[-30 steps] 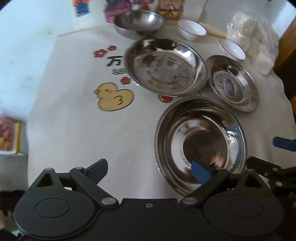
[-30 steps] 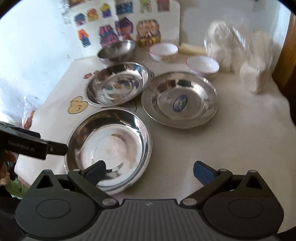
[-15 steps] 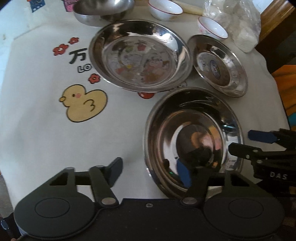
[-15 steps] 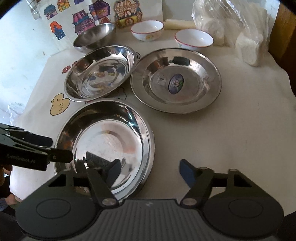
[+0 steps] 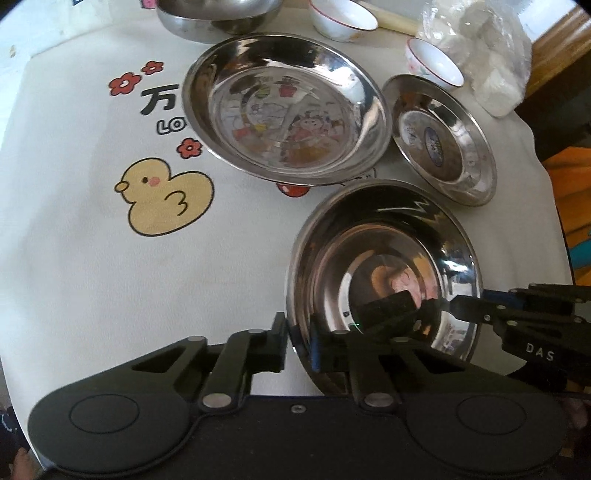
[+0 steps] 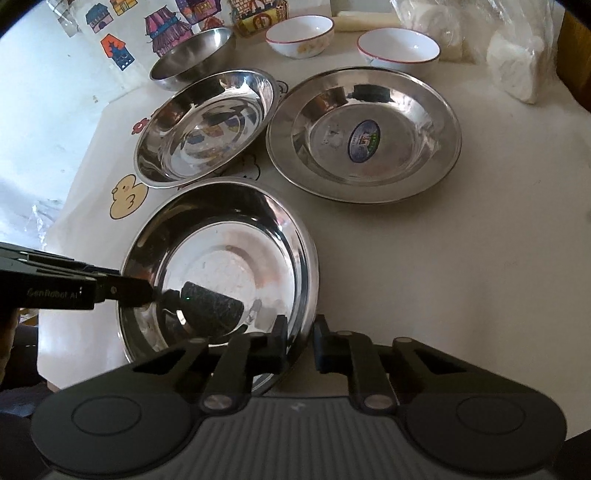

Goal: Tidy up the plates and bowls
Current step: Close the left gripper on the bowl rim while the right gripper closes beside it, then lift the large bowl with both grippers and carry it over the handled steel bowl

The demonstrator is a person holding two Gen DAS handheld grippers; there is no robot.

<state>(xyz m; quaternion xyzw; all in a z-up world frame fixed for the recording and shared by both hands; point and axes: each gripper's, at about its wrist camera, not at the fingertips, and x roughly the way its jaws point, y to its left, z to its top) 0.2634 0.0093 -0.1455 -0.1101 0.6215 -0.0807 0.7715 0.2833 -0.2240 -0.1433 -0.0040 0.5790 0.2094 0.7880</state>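
A wide steel plate lies nearest on the white cloth. My left gripper is shut on its left rim, one finger outside and one inside. My right gripper is shut on the opposite rim in the same way. Each shows in the other's view, the right gripper and the left gripper reaching over the plate's edge. Behind lie a deep steel plate and a steel plate with a blue sticker.
At the back stand a steel bowl and two white red-rimmed bowls. A plastic bag sits at the back right. The cloth bears a yellow duck print. The table edge runs close on the right.
Both grippers have come down closer to the near plate and their jaws have gone from wide open to shut on its opposite rims.
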